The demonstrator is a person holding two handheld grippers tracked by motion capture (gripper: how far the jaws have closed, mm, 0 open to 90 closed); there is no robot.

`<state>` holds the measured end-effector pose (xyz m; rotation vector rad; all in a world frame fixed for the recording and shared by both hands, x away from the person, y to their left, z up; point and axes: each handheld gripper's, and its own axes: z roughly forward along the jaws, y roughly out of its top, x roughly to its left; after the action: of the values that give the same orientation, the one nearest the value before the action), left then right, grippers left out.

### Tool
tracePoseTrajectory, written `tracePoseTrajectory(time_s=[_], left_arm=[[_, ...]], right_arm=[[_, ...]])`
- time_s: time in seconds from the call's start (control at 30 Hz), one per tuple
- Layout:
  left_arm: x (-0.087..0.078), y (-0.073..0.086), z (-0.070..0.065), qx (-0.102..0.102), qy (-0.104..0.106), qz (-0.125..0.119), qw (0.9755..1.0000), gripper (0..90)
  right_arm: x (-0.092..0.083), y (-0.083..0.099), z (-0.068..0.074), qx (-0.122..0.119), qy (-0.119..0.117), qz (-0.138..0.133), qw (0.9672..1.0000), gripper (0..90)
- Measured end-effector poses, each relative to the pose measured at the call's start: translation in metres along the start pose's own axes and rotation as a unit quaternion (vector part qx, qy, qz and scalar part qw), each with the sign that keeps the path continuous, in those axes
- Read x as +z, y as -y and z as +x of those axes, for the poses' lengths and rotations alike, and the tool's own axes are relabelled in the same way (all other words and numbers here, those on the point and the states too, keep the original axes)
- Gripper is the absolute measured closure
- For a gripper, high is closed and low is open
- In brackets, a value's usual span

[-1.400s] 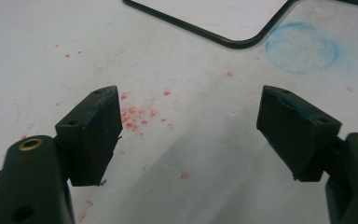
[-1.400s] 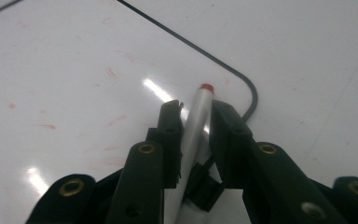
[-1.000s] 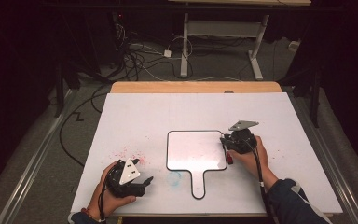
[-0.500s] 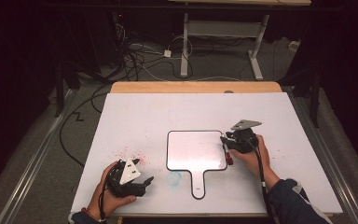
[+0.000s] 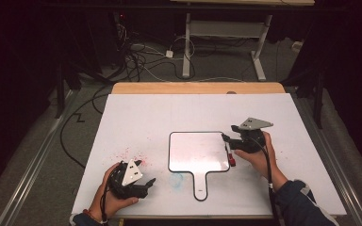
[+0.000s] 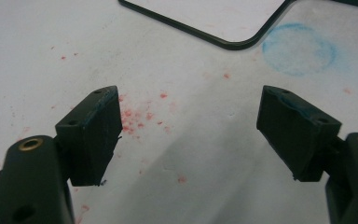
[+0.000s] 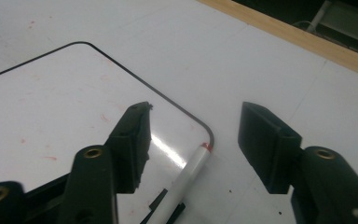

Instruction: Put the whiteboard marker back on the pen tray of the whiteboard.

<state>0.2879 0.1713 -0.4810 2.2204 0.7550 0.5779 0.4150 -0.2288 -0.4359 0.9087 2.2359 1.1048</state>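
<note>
A small white paddle-shaped whiteboard (image 5: 198, 150) with a black rim lies flat mid-table, handle toward the person. A white marker (image 7: 191, 179) with a red tip rests on the board's right edge (image 7: 51, 102), seen as a small red-and-white shape in the high view (image 5: 232, 157). My right gripper (image 5: 227, 144) hovers over it. Its jaws have just been opening and stand apart (image 7: 193, 135), the marker lying between them untouched by either pad. My left gripper (image 5: 147, 184) rests at the front left, open (image 6: 189, 130), with nothing between its fingers.
Red specks (image 5: 129, 153) dot the white table cover (image 5: 146, 117) left of the board, and a round blue smudge (image 6: 298, 49) sits by the board's corner (image 6: 205, 37). A wooden table edge (image 5: 198, 88) runs along the back. Cables lie on the floor beyond.
The right gripper's jaws have spread apart and the marker now lies free at the board's edge. The left hand and gripper have kept still.
</note>
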Motion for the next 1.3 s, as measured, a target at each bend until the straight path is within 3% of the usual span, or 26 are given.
tracePoseTrajectory(time_s=[0.2, 0.27, 0.4, 0.93, 1.3], left_arm=[[0.000, 0.000, 0.000, 0.000, 0.001, 0.000, 1.0000, 21.4], [0.000, 0.000, 0.000, 0.000, 0.000, 0.000, 1.0000, 21.4], [0.000, 0.000, 0.000, -0.001, 0.001, 0.001, 1.0000, 21.4], [0.000, 0.000, 0.001, -0.005, 0.000, -0.001, 1.0000, 21.1], [0.000, -0.001, 0.000, -0.002, -0.002, -0.002, 1.0000, 20.3]], right_arm=[[-0.007, -0.003, 0.002, 0.000, -0.003, -0.028, 0.9996, 28.3], [-0.009, -0.005, 0.003, -0.004, 0.010, -0.029, 0.9995, 26.3], [-0.018, -0.007, 0.005, -0.008, 0.001, -0.044, 0.9990, 25.9], [-0.049, -0.008, 0.007, -0.030, 0.016, -0.069, 0.9970, 20.8], [-0.083, 0.007, 0.005, -0.037, 0.025, -0.082, 0.9956, 21.6]])
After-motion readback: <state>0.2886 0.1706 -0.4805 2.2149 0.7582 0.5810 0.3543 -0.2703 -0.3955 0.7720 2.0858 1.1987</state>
